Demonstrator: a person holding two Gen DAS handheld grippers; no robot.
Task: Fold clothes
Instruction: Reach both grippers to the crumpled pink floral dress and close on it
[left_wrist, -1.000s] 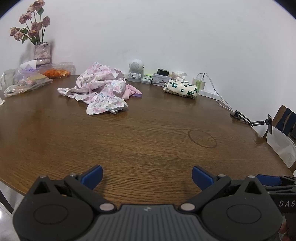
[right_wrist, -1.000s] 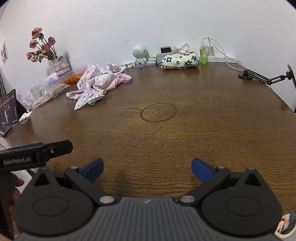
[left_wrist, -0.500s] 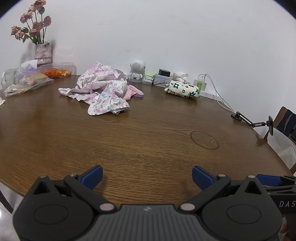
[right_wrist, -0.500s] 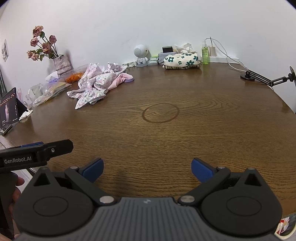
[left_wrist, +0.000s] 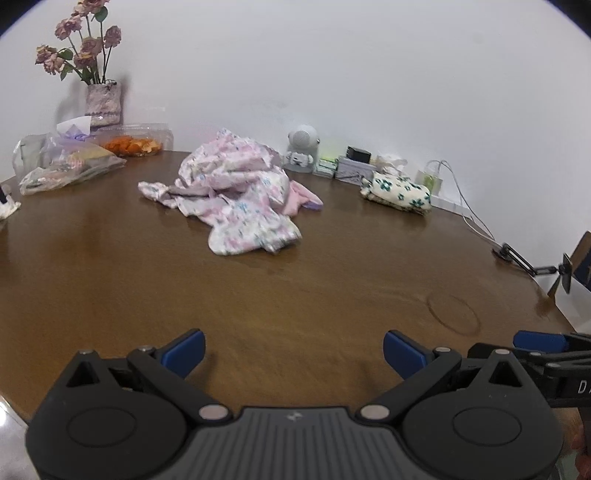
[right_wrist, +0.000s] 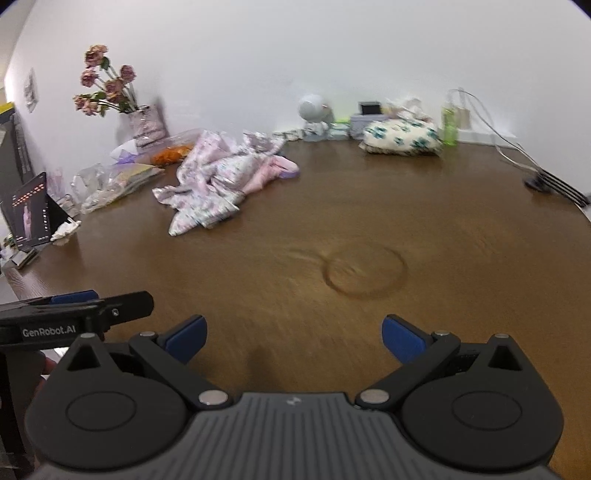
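Both the left gripper (left_wrist: 293, 349) and the right gripper (right_wrist: 293, 338) are hovering over the wooden worktop (left_wrist: 332, 295) with jaws released and holding nothing. The crumpled floral garment (left_wrist: 236, 199) is lying on the worktop well ahead of the left jaws and ahead-left of the right jaws (right_wrist: 221, 181).

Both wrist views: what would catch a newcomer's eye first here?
The crumpled pink floral clothes heaped toward the far side of the brown wooden table, unfolded and untouched. Next, the left gripper and right gripper low in the foreground, blue fingers spread wide over bare wood. Behind, dried roses in a vase stand at the wall on the far left.
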